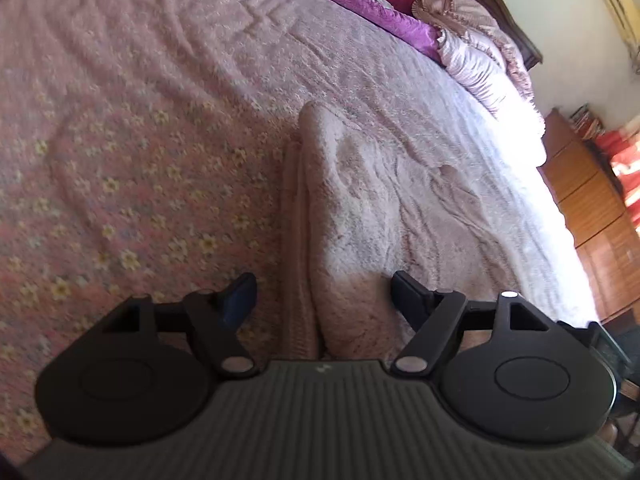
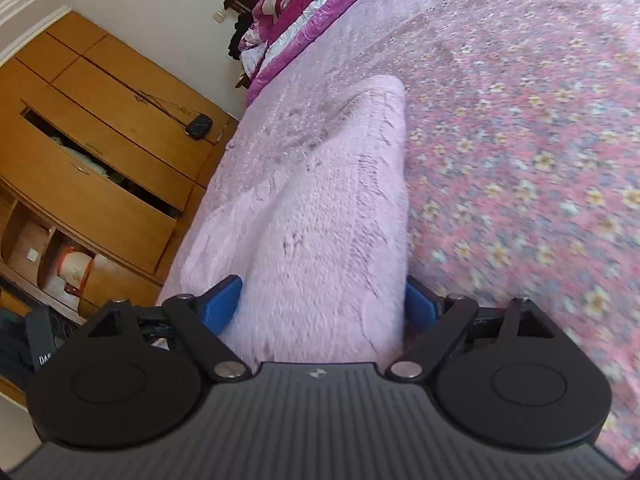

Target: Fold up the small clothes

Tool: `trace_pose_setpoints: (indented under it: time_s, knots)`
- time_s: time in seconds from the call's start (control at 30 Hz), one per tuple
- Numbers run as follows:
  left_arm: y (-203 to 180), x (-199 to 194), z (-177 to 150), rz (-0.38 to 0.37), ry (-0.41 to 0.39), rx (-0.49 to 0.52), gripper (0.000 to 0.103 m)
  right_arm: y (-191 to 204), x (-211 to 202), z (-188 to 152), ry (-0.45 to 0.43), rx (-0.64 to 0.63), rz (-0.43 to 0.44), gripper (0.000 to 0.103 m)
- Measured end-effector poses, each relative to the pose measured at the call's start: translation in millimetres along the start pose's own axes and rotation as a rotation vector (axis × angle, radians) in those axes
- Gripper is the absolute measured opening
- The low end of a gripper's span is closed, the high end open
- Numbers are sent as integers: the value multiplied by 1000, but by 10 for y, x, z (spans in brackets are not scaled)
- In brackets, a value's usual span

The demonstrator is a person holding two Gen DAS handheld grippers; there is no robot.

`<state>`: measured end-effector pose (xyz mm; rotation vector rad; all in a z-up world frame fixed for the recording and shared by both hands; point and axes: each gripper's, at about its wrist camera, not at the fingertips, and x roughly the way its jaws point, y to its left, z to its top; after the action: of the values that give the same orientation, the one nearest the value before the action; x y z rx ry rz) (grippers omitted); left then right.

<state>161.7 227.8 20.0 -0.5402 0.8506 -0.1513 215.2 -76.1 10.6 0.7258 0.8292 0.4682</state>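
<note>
Spread across the bed was a pink bedspread (image 1: 132, 152) printed with small yellow flowers, and at its far end lay a magenta quilt (image 1: 352, 0) with frilled pillows (image 1: 480, 64) against a dark headboard. On the bedspread lay the task's garment, a fluffy pale pink knitted piece (image 1: 360, 208), folded into a long narrow strip (its ribbed edge showed along one side in the left wrist view). The left gripper (image 1: 323, 300) hung over the near end of that strip with its jaws spread wide; the fabric lay between the fingers, which stood clear of it on both sides. The right gripper (image 2: 322, 304) was likewise wide open, its blue fingers (image 2: 222, 304) flanking the same garment (image 2: 332, 208), close beside the fluff without squeezing it. Beside the bed stood a wooden cabinet (image 2: 104, 128) with one drawer pulled open and a small dark object (image 2: 199, 126) on top.
</note>
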Motion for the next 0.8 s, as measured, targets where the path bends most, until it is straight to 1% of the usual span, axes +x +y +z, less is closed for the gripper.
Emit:
trace_pose_setpoints:
  time_s: [0.13, 0.2, 0.27, 0.3, 0.33, 0.37, 0.4, 0.43, 0.53, 0.6, 0.67, 0.8]
  knots:
    - [-39, 29, -45, -65, 36, 13, 75, 60, 66, 3, 9, -41, -6, 94]
    - [-67, 61, -58, -65, 39, 19, 77, 62, 74, -8, 4, -48, -1, 94]
    - [-78, 83, -69, -66, 33, 20, 76, 49, 69, 0, -1, -39, 5, 93]
    - [-88, 87, -71, -65, 33, 19, 72, 35, 62, 14, 0, -27, 4, 86]
    - [-96, 83, -71, -71, 34, 20, 57, 23, 55, 36, 9, -12, 0, 76]
    - [-104, 70, -64, -77, 30, 14, 47, 15, 51, 70, 17, 7, -1, 72]
    - [-117, 34, -56, -80, 17, 9, 43, 2, 46, 112, 22, 25, 2, 64]
    - [-143, 8, -39, -85, 9, 12, 41, 8, 21, 149, 25, 39, 8, 59]
    - [-256, -124, -33, -111, -5, 27, 39, 108, -125, 245, 9, 52, 44, 54]
    - [-355, -211, -48, -131, -4, 29, 39, 206, -263, 291, -3, 55, 67, 54]
    - [-462, -297, -85, -149, -3, 38, 39, 310, -451, 303, -18, 27, 69, 53]
    - [-703, -488, -267, -188, -11, 58, 39, 429, -901, 254, -42, -28, 61, 53]
